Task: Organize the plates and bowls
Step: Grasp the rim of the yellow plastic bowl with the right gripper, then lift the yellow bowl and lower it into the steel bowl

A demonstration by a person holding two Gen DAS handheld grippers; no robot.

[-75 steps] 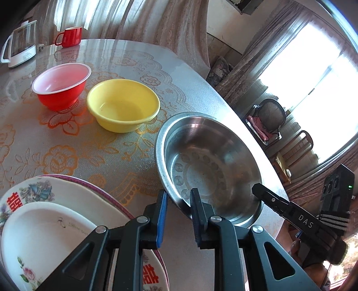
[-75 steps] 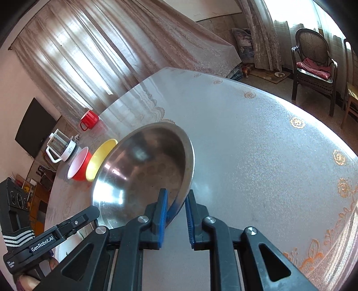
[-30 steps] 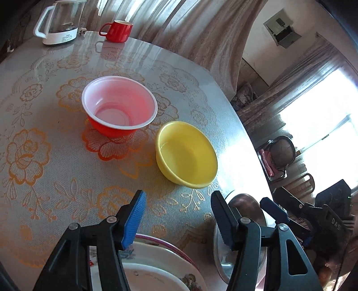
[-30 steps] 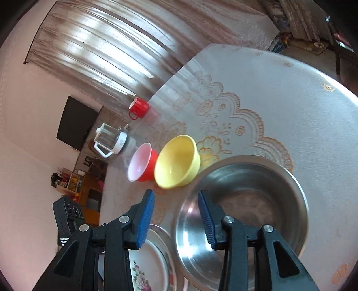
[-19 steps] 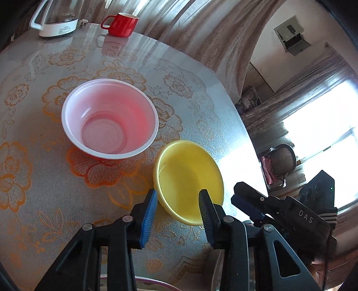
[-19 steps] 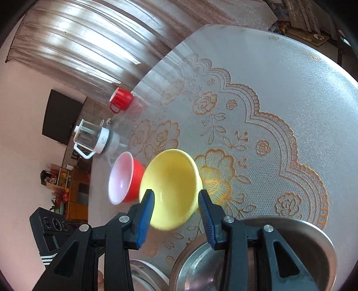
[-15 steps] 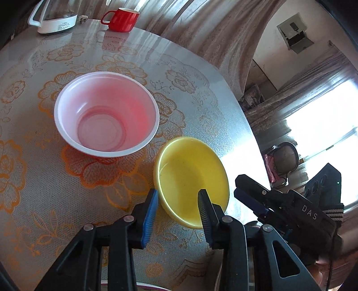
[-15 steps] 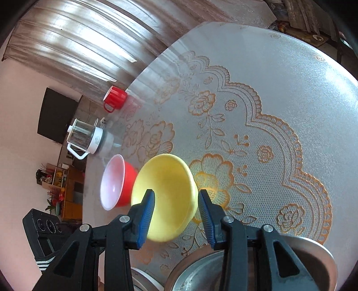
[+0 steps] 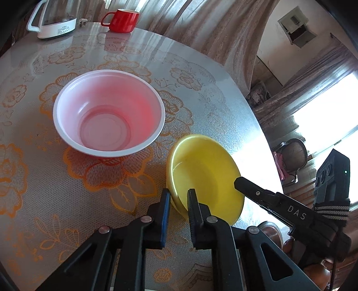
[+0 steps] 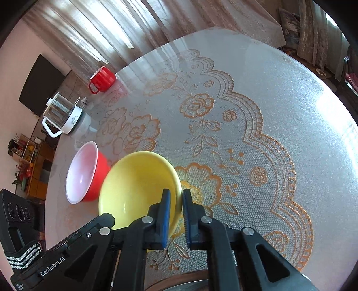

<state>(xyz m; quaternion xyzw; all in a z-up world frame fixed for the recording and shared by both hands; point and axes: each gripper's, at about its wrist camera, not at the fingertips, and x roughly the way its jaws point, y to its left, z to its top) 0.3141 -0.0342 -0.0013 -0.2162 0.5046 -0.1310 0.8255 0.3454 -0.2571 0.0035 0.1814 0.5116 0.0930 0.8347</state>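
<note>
Round bench (image 9: 212,94) under a clear glossy cover with an orange lace flower pattern; strong window glare on its right edge in the left wrist view. Behind it hung long beige curtains (image 9: 201,24), with a bright window and a dark chair (image 9: 293,154) off to the right. In the right wrist view a dark flat screen (image 10: 42,82) sat on the pink wall, and low wooden shelves (image 10: 29,154) with small items stood below it.

Yellow bowl (image 9: 205,176) sat near the bench's near-right edge, just right of the red bowl (image 9: 109,120), which was white inside. The two looked close; whether they touched could not be told. Far left on the bench stood a glass kettle (image 9: 53,18) with a white base, and a red mug (image 9: 120,16) just beside it.

Left tongs (image 9: 177,201) had just been closing and were clamped on the yellow bowl's near rim, one pad outside the wall, one inside. Right tongs (image 10: 176,206) had likewise just been closing and were clamped on the same bowl's rim at its right side. A metal rim (image 10: 179,284) showed at the bottom edge of the right wrist view, too cut off to say more.
</note>
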